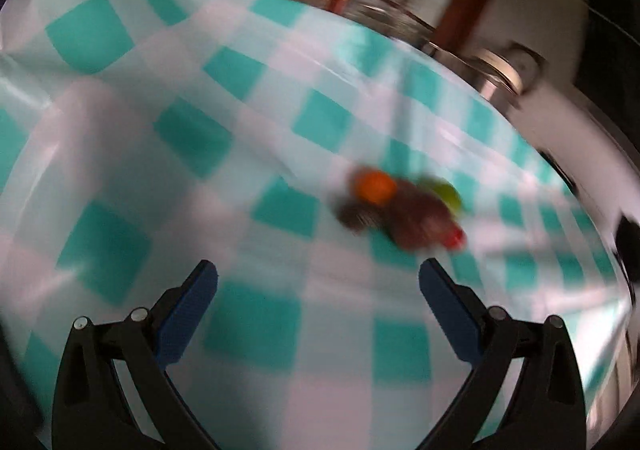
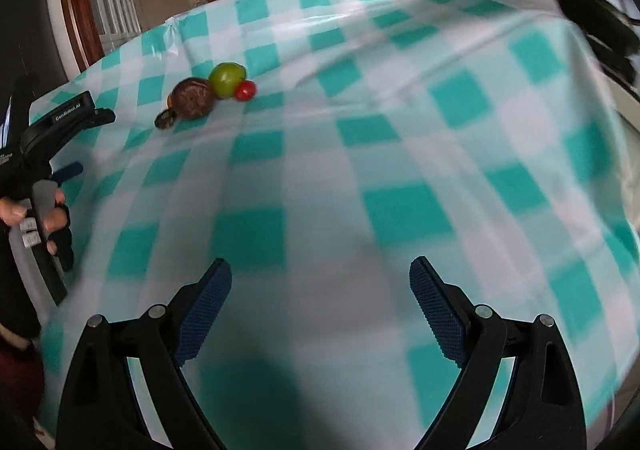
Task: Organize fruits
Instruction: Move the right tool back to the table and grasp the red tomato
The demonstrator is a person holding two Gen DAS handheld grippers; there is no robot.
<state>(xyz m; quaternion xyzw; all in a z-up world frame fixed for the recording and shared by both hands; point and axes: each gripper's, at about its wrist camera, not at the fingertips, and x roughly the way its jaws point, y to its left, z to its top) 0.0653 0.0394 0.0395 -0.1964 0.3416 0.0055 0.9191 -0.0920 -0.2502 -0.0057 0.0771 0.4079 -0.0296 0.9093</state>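
On the table covered with a teal-and-white checked plastic cloth [image 2: 360,170], the fruits lie gathered in one tight cluster at the far left in the right wrist view, and this suggests the sorting is mostly done or near its end, though no bowl or tray is visible to confirm it. From left to right the cluster shows a small dark brown fruit [image 2: 165,119], a large round brown fruit [image 2: 192,97], a green round fruit [image 2: 227,79] and a small red fruit [image 2: 245,90]; a round orange fruit [image 1: 374,186] appears only in the blurred left wrist view. The left gripper [image 1: 318,278] stands wide open over bare cloth and holds nothing. The right gripper [image 2: 320,276] is also fully spread, empty, well apart from the fruits.
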